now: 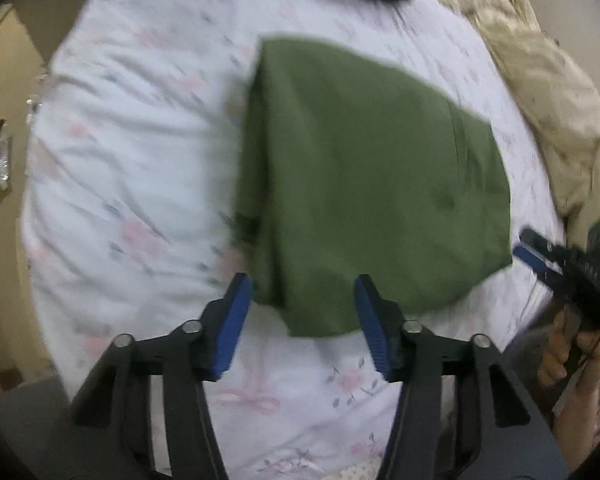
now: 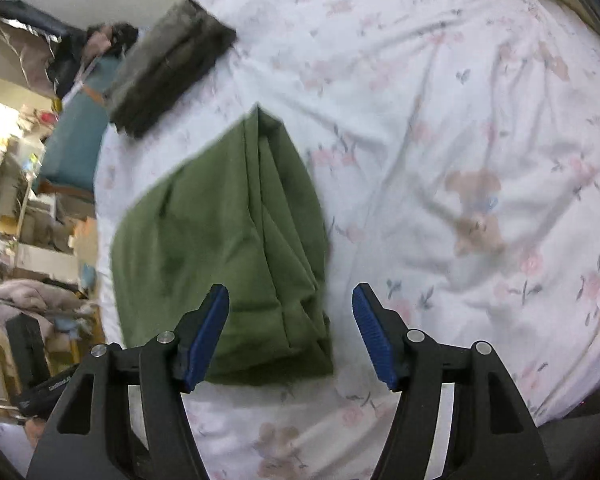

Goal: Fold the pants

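Green pants (image 1: 364, 184) lie folded into a flat packet on the white flowered bedsheet (image 1: 132, 168). My left gripper (image 1: 302, 292) hangs open above the packet's near edge, with nothing pressed between its blue pads. In the right wrist view the same green pants (image 2: 220, 248) show their stacked folded edges along the right side. My right gripper (image 2: 290, 300) is open above the packet's near right corner and holds nothing. The right gripper (image 1: 530, 252) also shows at the right edge of the left wrist view, held by a hand (image 1: 560, 356).
A folded dark grey garment (image 2: 168, 68) lies on the bedsheet (image 2: 460, 120) beyond the pants. A crumpled cream blanket (image 1: 540, 92) is piled at the bed's right side. Cluttered shelves and furniture (image 2: 28, 208) stand beside the bed.
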A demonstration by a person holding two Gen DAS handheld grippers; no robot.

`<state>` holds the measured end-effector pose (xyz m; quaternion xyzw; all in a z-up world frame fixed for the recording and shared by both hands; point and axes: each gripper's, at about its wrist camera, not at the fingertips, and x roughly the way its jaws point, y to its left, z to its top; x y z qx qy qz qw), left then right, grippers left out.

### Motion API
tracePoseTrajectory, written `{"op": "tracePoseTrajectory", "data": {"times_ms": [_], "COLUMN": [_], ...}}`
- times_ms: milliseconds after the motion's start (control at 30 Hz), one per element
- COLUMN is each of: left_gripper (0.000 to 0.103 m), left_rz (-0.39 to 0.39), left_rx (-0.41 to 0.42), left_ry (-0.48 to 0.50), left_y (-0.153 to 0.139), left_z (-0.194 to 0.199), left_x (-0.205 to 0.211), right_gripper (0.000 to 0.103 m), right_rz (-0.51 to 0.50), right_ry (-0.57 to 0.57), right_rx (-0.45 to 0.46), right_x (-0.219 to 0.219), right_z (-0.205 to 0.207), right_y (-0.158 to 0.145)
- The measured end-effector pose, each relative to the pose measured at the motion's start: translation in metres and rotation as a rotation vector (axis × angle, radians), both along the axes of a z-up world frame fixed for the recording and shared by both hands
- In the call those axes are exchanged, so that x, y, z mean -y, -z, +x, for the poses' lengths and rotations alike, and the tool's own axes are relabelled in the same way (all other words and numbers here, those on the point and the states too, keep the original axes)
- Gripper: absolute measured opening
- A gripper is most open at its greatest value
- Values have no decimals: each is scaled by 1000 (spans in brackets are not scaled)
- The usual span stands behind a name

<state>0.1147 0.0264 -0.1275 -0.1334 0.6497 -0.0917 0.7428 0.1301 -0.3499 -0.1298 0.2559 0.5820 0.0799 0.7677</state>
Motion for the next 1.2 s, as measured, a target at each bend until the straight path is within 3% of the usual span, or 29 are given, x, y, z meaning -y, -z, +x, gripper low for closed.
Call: {"op": "tracePoseTrajectory", "data": {"times_ms": [33, 67, 100, 133, 167, 200, 267, 400, 467, 533, 633, 700, 800, 833, 867, 900, 933, 967, 1067, 1200], "left_gripper": [37, 13, 2, 3, 2, 2, 1, 1, 1, 1, 1, 4, 6, 9, 20, 30, 50, 60, 64, 64], "left_rz": [28, 51, 69, 65, 64, 76, 56, 39, 27, 38, 84, 186, 266, 266, 262, 250, 238, 223, 209, 191], "left_rx": [2, 8, 13, 21, 34, 62, 123, 239, 208, 146, 32, -18, -32, -27, -25, -19, -7, 23, 99, 150], "left_ry": [25, 42, 71, 85, 86, 90, 86, 14, -12, -6, 36, 77, 103, 89, 70, 43, 23, -4, -32, -80], "left_y": [3, 4, 4, 2, -3, -11, -29, -62, -61, -48, -14, 10, 22, 19, 15, 8, 2, -8, -33, -47], "left_z": [0, -2, 0, 1, 2, 1, 0, 4, 8, 7, 2, 1, 6, 8, 8, 8, 7, 6, 10, 42], "left_x": [7, 11, 16, 18, 17, 16, 8, -11, -23, -24, -14, -1, 11, 10, 9, 6, 3, -2, -9, -24], "right_gripper": [67, 67, 64, 58, 27, 6, 2, 1, 1, 1, 1, 2, 8, 8, 11, 21, 25, 33, 49, 48], "right_rz": [-8, -24, -39, -41, -31, -43, -82, -1, 32, -5, -132, -100, -123, -120, -122, -133, -139, -132, -87, -56], "right_ry": [-10, -20, -36, -59, -86, -114, -133, -172, -198, -245, -295, -294, -281, -282, -280, -274, -258, -238, -148, -101], "right_rx": [-7, -12, -20, -32, -43, -46, 27, 136, 144, 122, 9, -135, -133, -114, -93, -74, -56, -37, 59, 203], "right_x": [-6, -9, -11, -14, -18, -22, -24, -29, -37, -51, -63, -66, -69, -68, -66, -62, -56, -50, -25, -9], "right_z": [0, 2, 3, 2, 3, 4, 0, -14, -23, -32, -40, -39, -32, -31, -31, -31, -31, -29, -13, 23], "right_y": [2, 7, 12, 16, 20, 20, 3, -36, -47, -49, -15, 25, 27, 21, 13, 6, -3, -8, -31, -59]}}
